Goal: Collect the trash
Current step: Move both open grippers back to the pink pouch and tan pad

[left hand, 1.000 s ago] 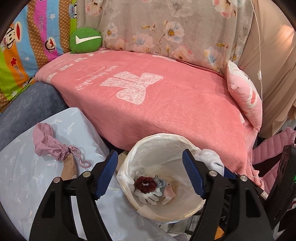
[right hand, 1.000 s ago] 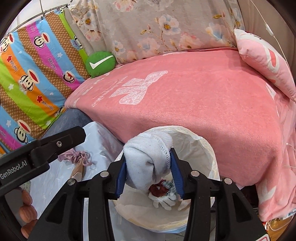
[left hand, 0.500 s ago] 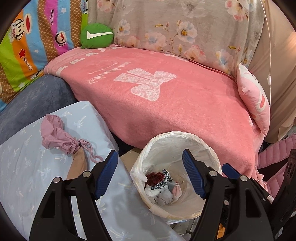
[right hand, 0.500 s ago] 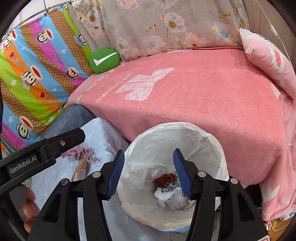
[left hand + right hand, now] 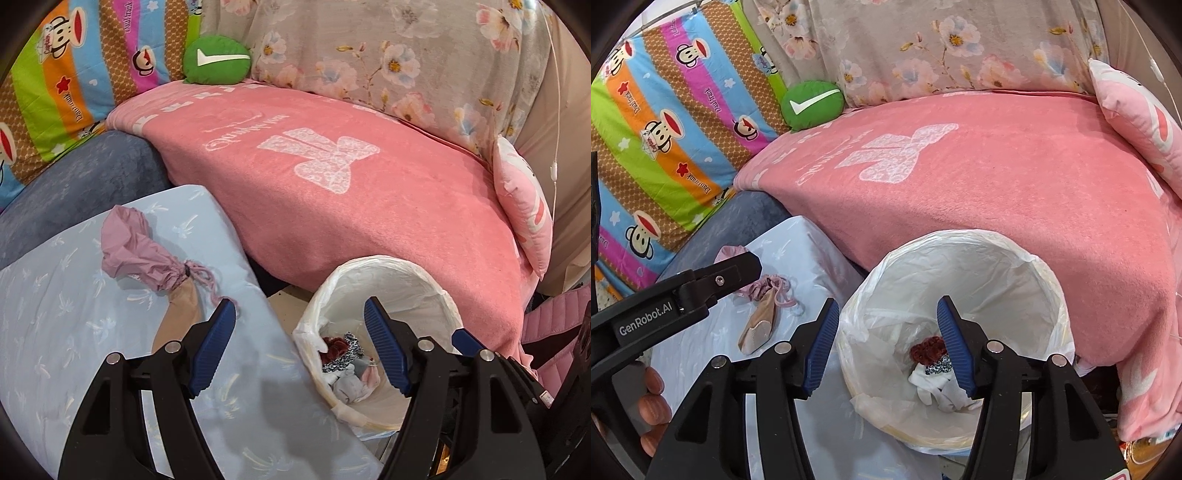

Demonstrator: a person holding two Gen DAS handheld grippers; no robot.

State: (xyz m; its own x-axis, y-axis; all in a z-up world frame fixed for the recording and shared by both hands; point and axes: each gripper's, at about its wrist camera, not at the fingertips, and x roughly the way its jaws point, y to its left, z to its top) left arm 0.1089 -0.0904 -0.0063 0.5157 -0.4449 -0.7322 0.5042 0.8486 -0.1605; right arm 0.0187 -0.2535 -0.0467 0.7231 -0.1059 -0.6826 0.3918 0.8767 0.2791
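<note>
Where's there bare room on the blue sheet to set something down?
Free: the blue sheet between the shoe and the bin, and its near left part. Crowded: around the pink cloth and shoe.

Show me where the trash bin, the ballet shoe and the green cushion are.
trash bin [image 5: 1049,280]: right wrist view, on the bag-lined far rim.
ballet shoe [image 5: 759,325]: right wrist view, on the tan satin body.
green cushion [image 5: 218,59]: left wrist view, on the white tick mark at its middle.
</note>
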